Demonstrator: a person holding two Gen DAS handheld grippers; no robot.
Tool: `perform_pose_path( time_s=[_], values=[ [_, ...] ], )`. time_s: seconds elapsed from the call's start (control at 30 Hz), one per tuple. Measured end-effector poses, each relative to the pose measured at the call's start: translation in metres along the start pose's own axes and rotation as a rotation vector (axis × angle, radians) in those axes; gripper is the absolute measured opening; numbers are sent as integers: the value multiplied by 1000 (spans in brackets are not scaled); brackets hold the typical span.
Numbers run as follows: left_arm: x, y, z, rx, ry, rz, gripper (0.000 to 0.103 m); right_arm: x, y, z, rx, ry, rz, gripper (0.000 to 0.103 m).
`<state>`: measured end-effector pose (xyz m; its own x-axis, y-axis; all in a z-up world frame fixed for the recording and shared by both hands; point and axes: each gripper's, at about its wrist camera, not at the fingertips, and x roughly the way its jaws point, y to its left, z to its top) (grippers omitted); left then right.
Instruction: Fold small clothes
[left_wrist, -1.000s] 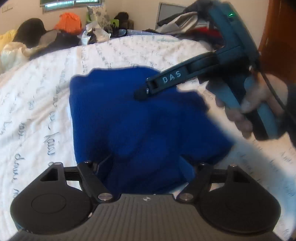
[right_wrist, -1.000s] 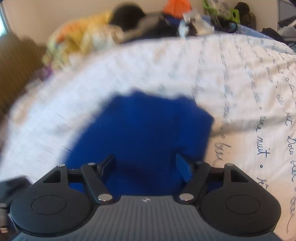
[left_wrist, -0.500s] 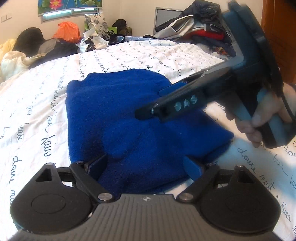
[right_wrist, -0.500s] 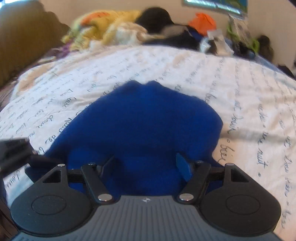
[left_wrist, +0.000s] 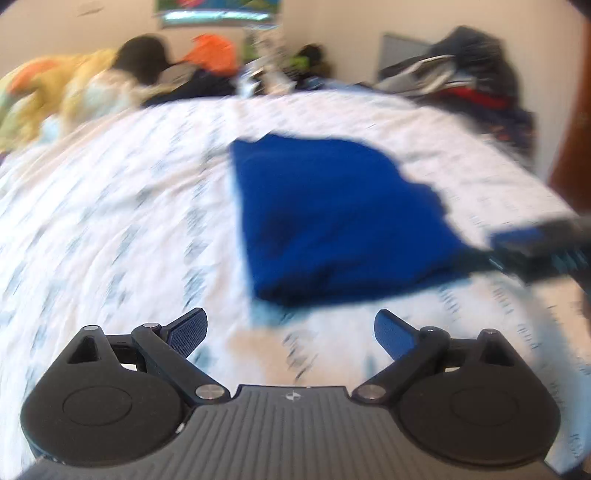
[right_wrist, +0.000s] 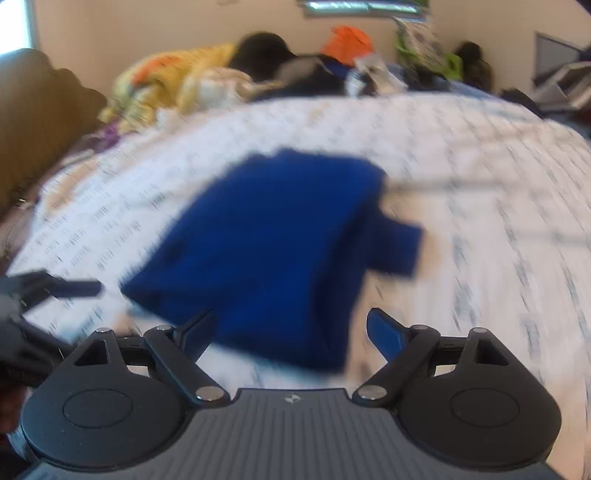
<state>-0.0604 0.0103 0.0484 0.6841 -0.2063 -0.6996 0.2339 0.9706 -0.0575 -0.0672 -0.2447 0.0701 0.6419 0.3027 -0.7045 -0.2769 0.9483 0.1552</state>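
— Both claws have pulled back off the blue garment (left_wrist: 332, 221) since a moment ago; I had them right over it.

— And the jaws?

— My left gripper (left_wrist: 291, 332) has just been opening and stands spread, only bedsheet (left_wrist: 110, 221) between its fingers. My right gripper (right_wrist: 290, 332) has also just been opening, spread, the garment's near edge between the pads, untouched.

— The garment?

— Folded, flat on the sheet.

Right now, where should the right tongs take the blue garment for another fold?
Judging from the right wrist view: the small flap sticking out at the blue garment's right edge. Come from the right, low over the sheet; it lies flat, clear of the thicker folded body.
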Motion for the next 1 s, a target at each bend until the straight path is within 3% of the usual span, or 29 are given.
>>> perform_pose_path(
  time_s=[0.07,0.13,0.17,0.23,0.37,1.0],
  values=[
    [6,3,-2,-47,48,23,96,1,-3,-18,65,33,-51,89],
    [8,1,0,-49,43,45,100,3,-3,-28,116,31,-90,91],
    [11,-1,2,-49,58,47,102,3,0,-30,121,16,-116,100],
    [15,-4,4,-25,68,68,103,9,5,-32,151,20,-176,103],
    [17,-8,5,-21,82,93,103,19,27,-35,83,18,-294,103],
    [21,-12,9,-54,119,130,103,19,32,-37,116,27,-302,103]
  ],
)
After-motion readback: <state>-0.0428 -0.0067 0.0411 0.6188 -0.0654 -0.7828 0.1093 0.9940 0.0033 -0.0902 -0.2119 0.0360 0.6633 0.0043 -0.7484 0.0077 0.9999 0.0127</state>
